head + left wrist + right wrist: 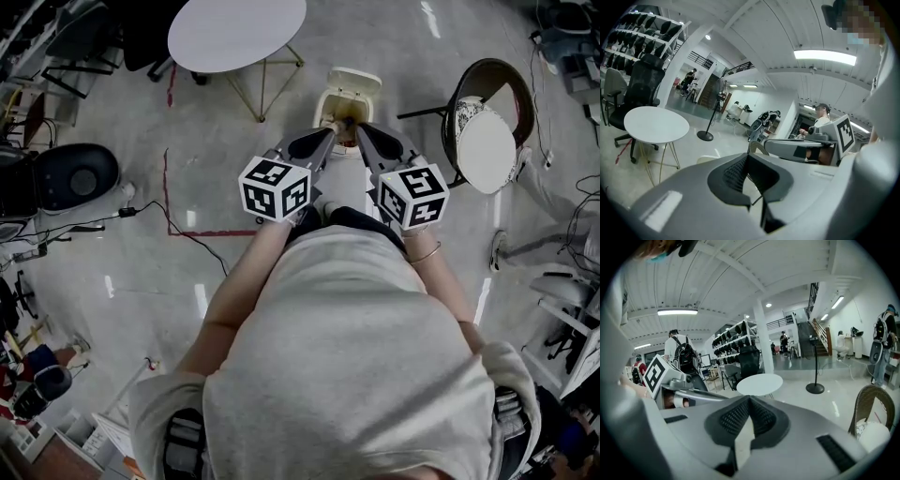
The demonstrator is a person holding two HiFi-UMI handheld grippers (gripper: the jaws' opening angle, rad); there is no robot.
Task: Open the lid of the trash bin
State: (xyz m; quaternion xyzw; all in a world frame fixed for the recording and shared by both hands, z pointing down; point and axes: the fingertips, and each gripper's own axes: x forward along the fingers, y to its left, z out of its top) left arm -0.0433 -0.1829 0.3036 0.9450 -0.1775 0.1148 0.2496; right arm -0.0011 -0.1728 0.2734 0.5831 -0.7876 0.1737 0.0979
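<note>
A cream trash bin [330, 101] stands on the floor straight ahead of me. Its lid [353, 82] appears tilted up at the far side, and the opening below it is partly hidden by my grippers. My left gripper [331, 133] and right gripper [361, 128] are held side by side over the bin's near edge, tips pointing at it. In the left gripper view the left gripper [747, 155] has its jaws meeting at the tip with nothing between them. The right gripper [749, 398] looks the same in its own view. A pale edge of the bin [707, 159] shows past the left jaw.
A round white table [236, 33] stands to the bin's left and a wicker chair with a white cushion [487, 131] to its right. A black office chair [66, 178], red floor tape [167, 178] and cables [192, 239] lie left. People stand in the background.
</note>
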